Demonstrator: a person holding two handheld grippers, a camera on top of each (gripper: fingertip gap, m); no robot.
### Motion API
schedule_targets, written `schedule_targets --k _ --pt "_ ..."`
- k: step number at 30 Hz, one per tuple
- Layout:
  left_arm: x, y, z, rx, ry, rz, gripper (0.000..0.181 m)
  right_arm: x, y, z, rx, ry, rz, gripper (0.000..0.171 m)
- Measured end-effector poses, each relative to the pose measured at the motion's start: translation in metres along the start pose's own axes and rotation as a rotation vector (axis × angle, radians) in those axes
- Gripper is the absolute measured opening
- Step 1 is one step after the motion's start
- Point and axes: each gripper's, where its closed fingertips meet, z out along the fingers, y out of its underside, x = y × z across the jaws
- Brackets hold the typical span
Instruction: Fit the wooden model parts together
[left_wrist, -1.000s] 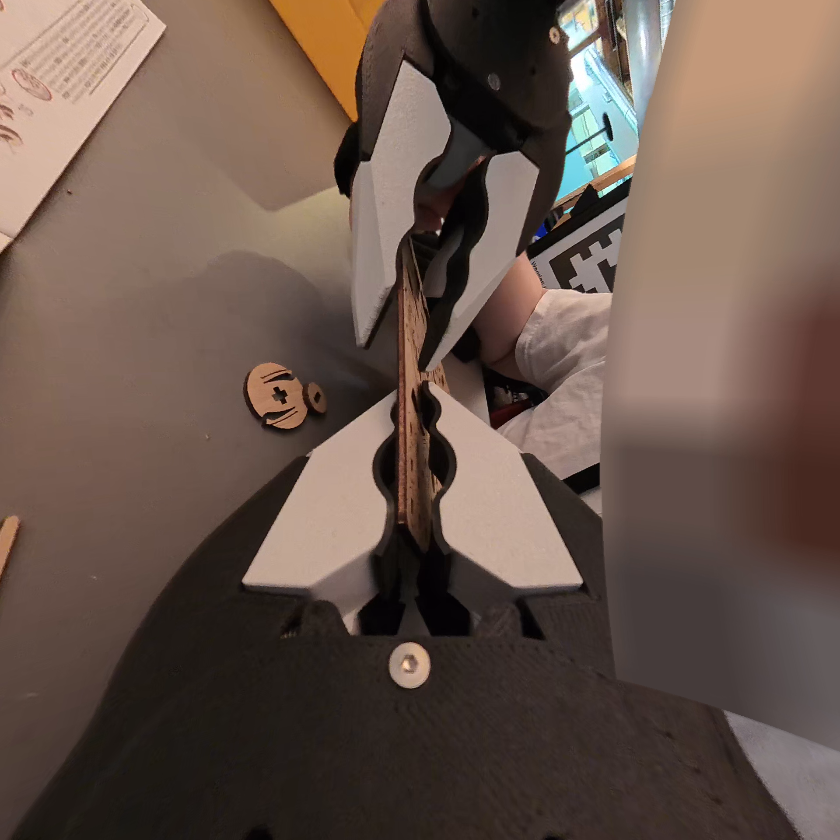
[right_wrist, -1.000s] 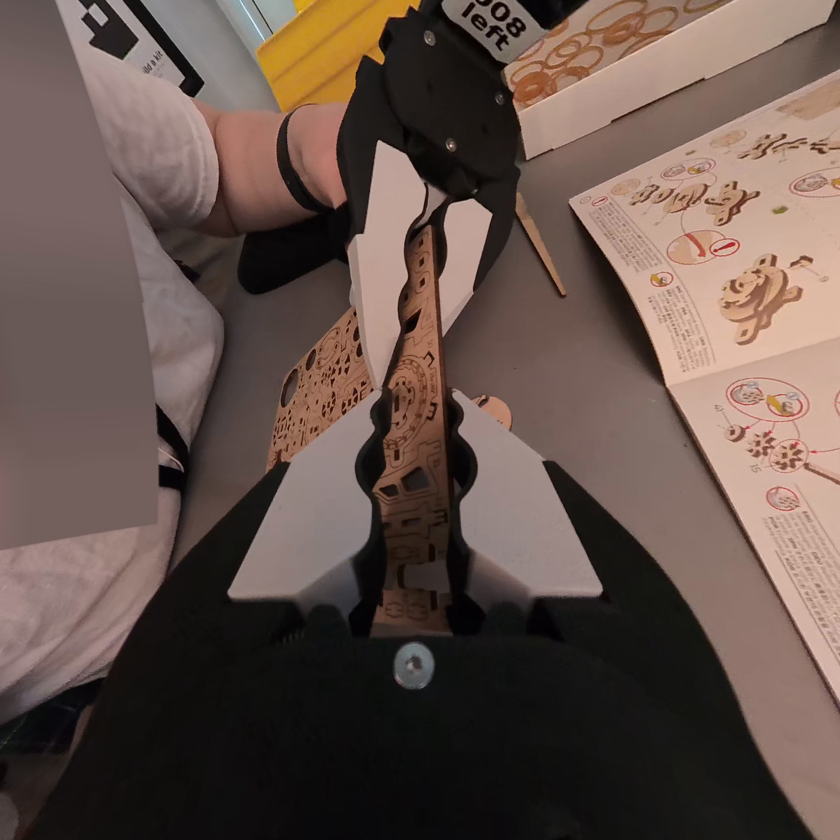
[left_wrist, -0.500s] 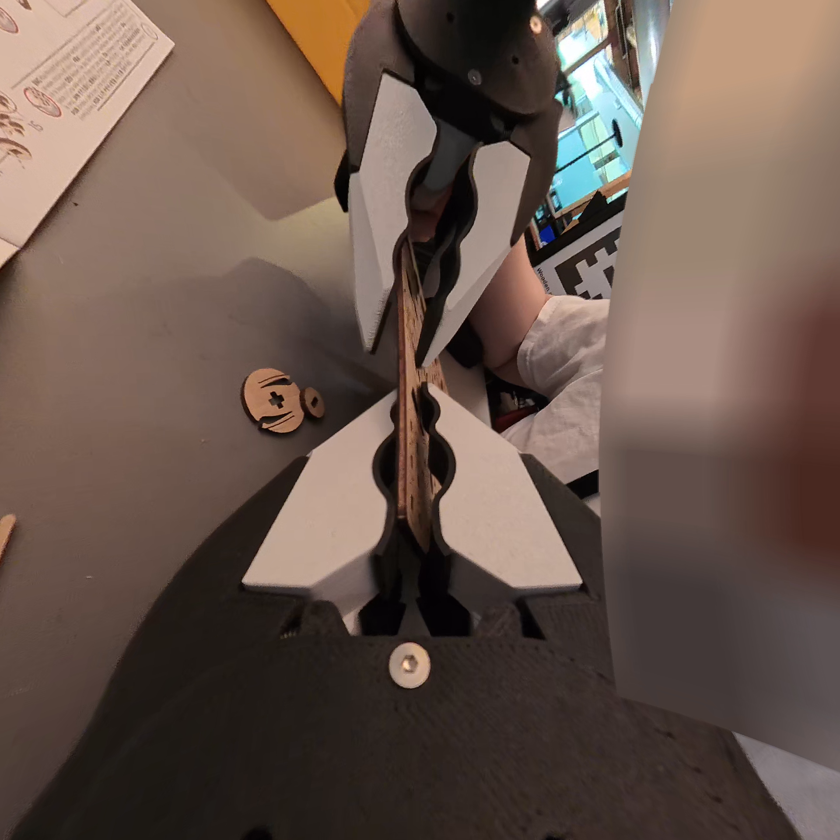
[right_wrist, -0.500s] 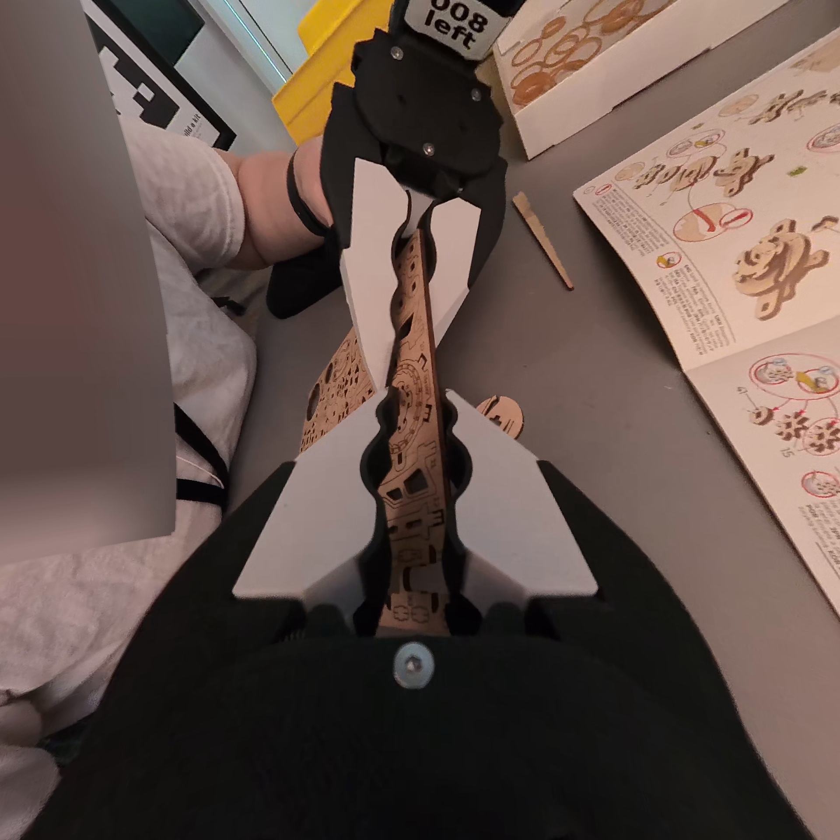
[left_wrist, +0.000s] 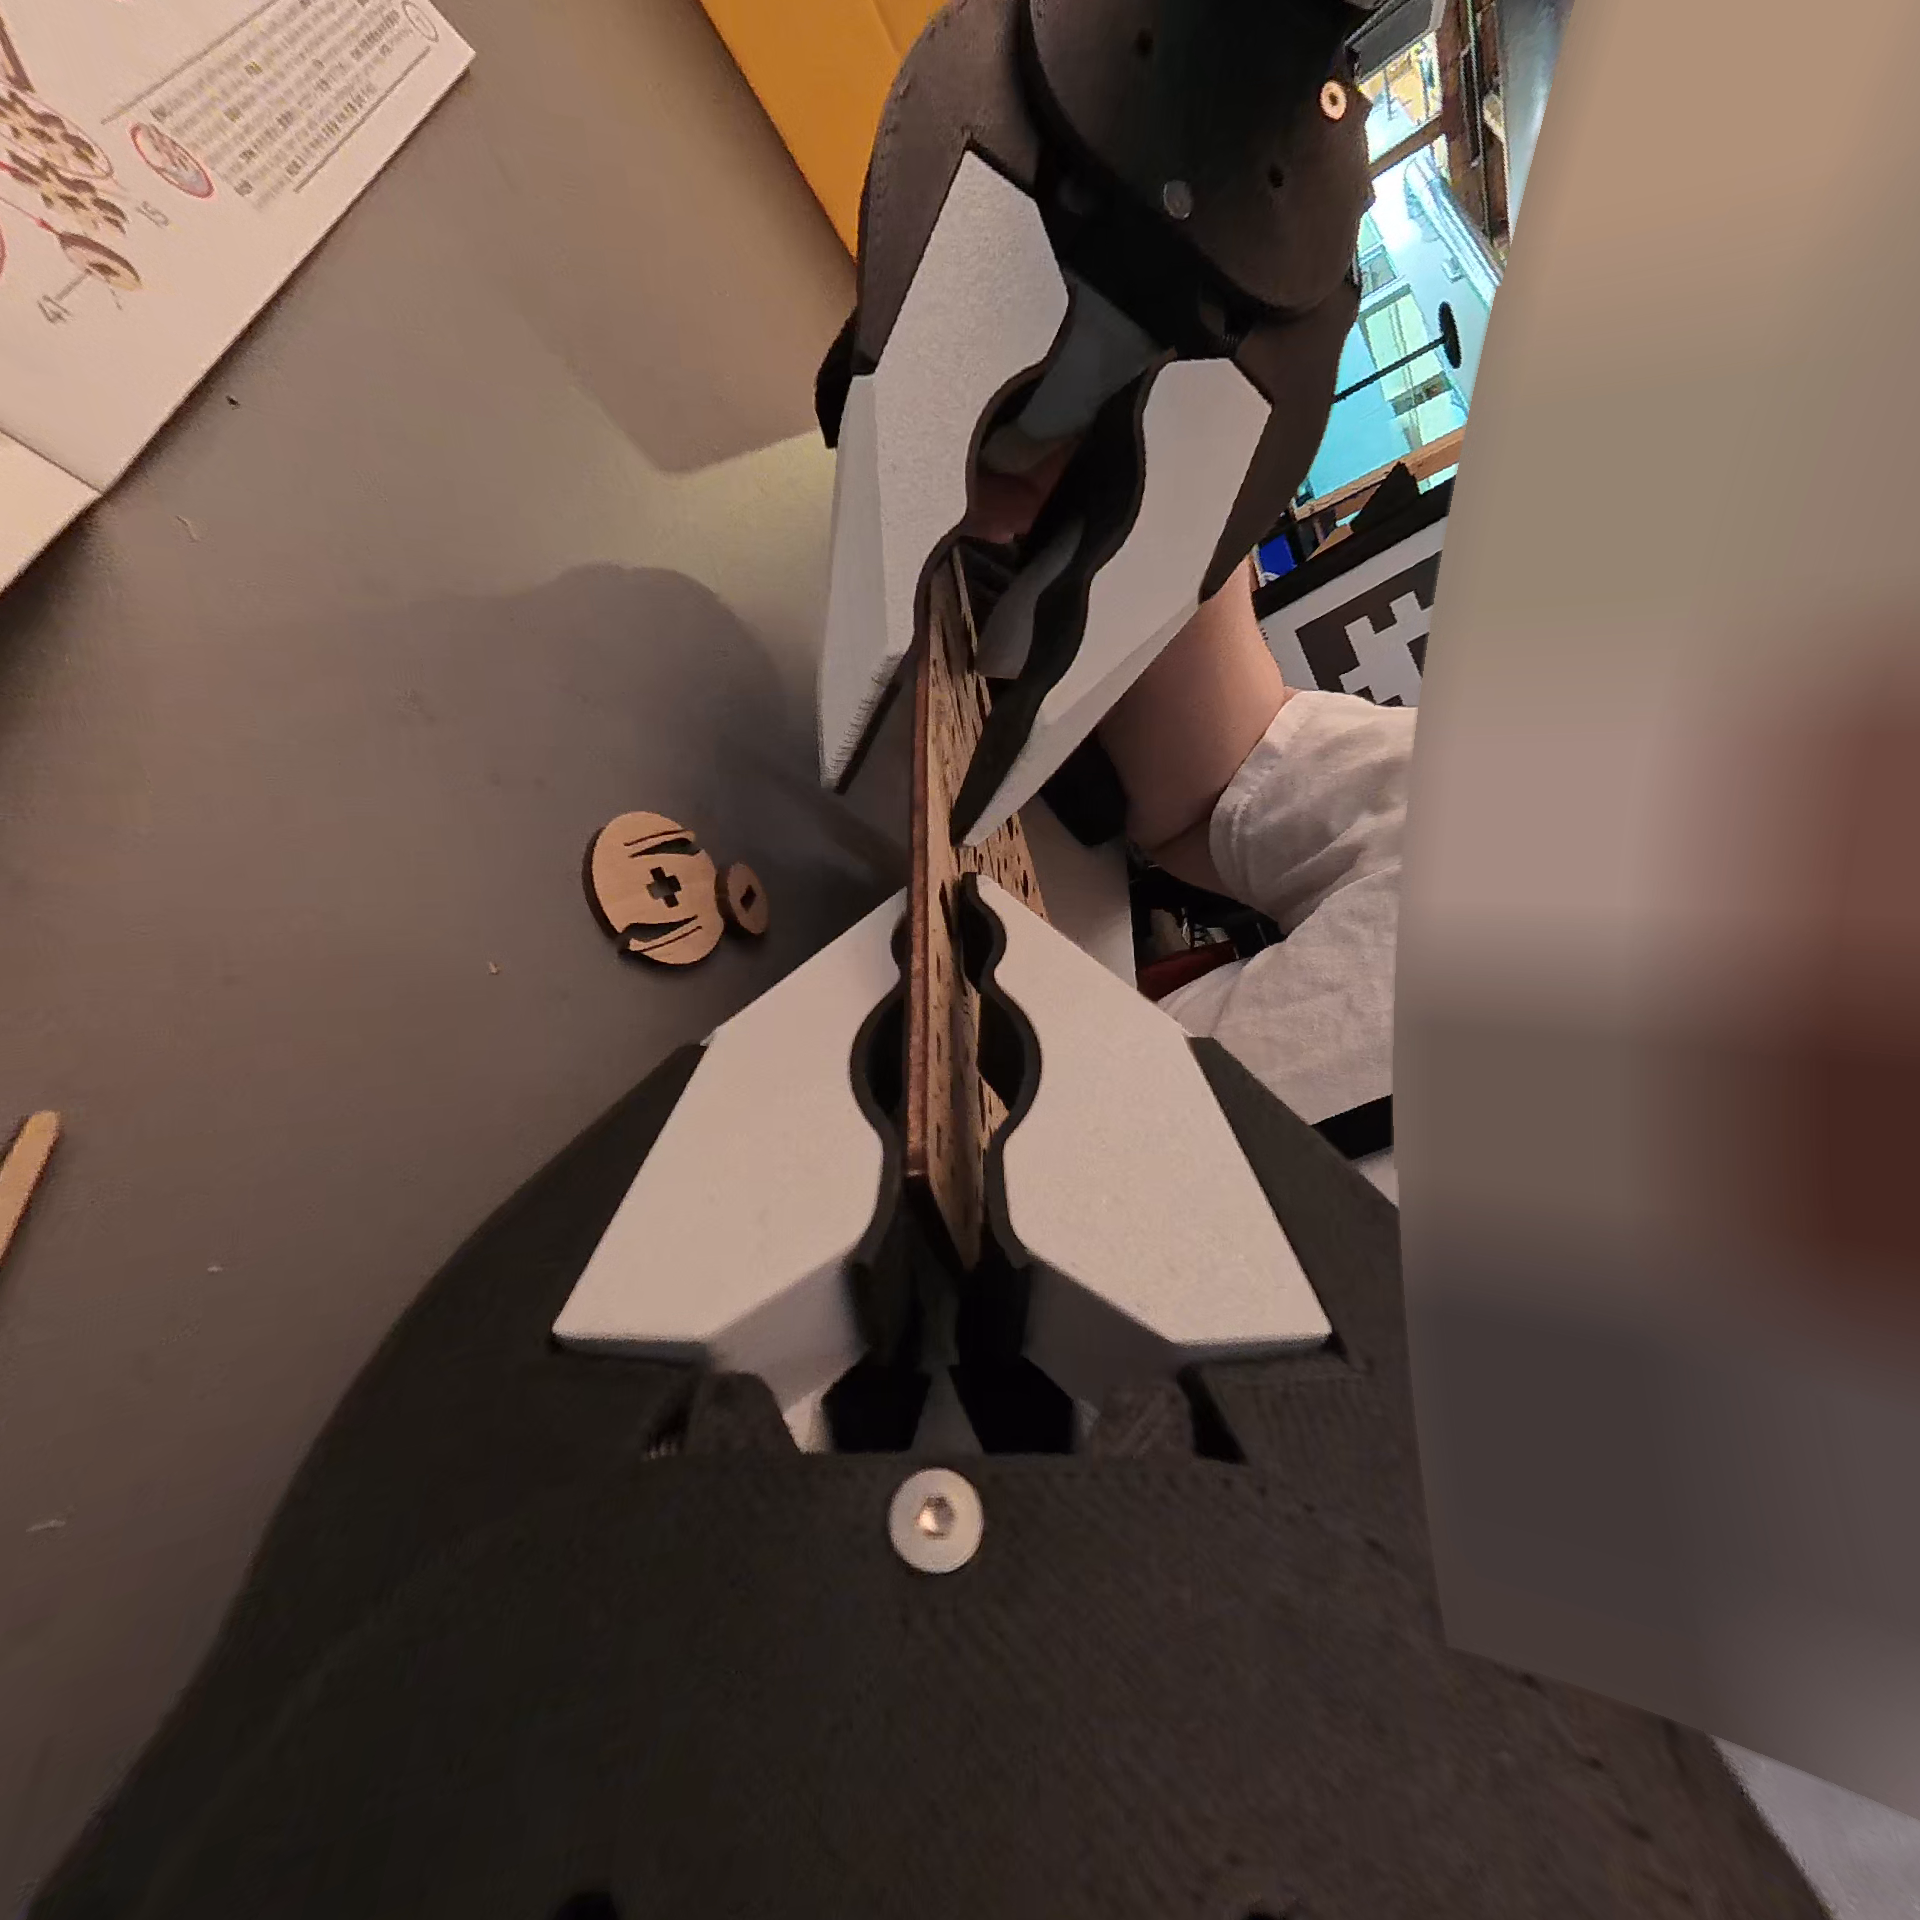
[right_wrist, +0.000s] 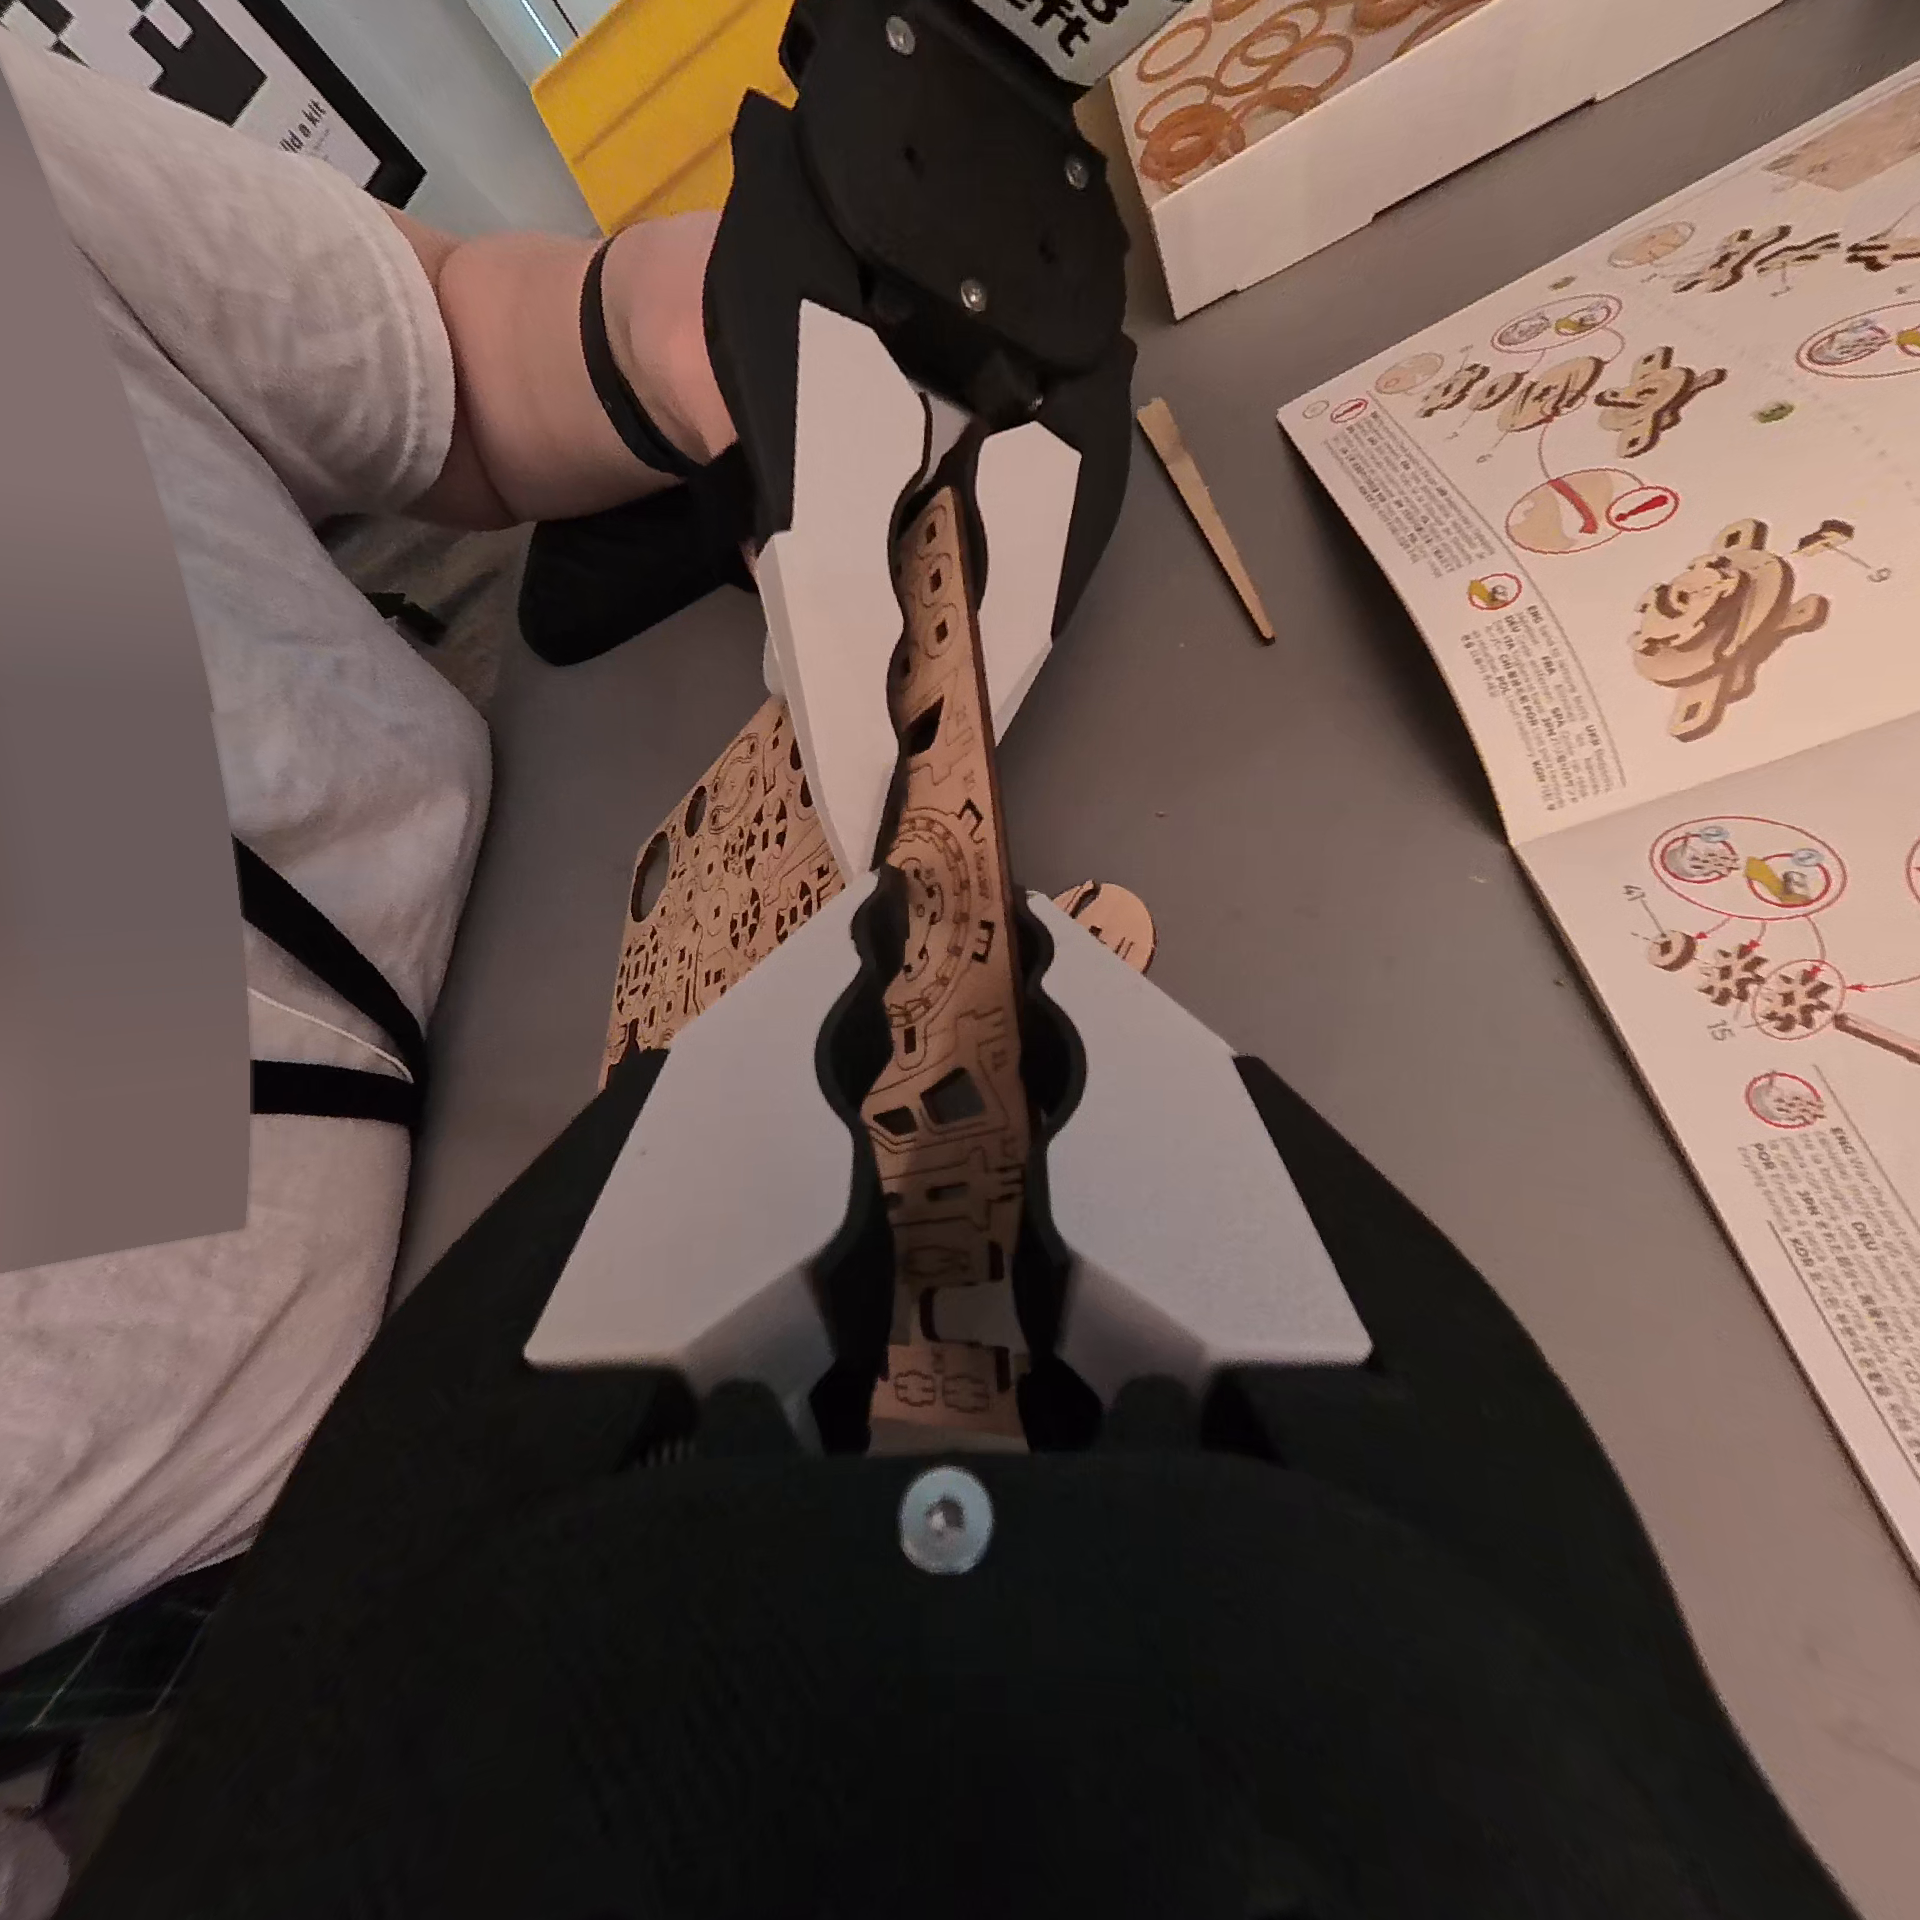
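Note:
A thin laser-cut wooden parts sheet (left_wrist: 938, 1081) is held edge-up above the grey table, gripped from both ends. My left gripper (left_wrist: 940, 899) is shut on its near end in the left wrist view. My right gripper (left_wrist: 920, 774) faces it from above, shut on the far end. In the right wrist view the sheet (right_wrist: 951, 1143) shows its cut-out face. There my right gripper (right_wrist: 951, 899) is shut on it, and the left gripper (right_wrist: 930, 790) clamps the other end. A loose wooden disc (left_wrist: 652, 888) with a smaller disc (left_wrist: 744, 896) beside it lies on the table.
An open instruction booklet (right_wrist: 1662, 675) lies to the right. A second parts sheet (right_wrist: 717, 904) lies flat under the held one, near the disc (right_wrist: 1117, 920). A wooden stick (right_wrist: 1205, 520), a white box of rings (right_wrist: 1351, 156), a yellow bin (right_wrist: 644, 114) and a person's arm (right_wrist: 540, 343) are around. Only a small space, under 4 cm, lies between the two pairs of fingers. About 12 cm separates my right fingertips from the wooden stick (right_wrist: 1205, 520).
Both grippers stay shut on the sheet. The pair has shifted slightly over the table, and the right gripper has tilted a little in the left wrist view.

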Motion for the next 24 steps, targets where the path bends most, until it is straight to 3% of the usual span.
schedule_targets --k 24 --pt "0.0021 0.0007 -0.0008 -0.018 0.009 0.09 0.004 -0.0011 -0.0056 -0.0002 0.048 -0.033 0.101 0.018"
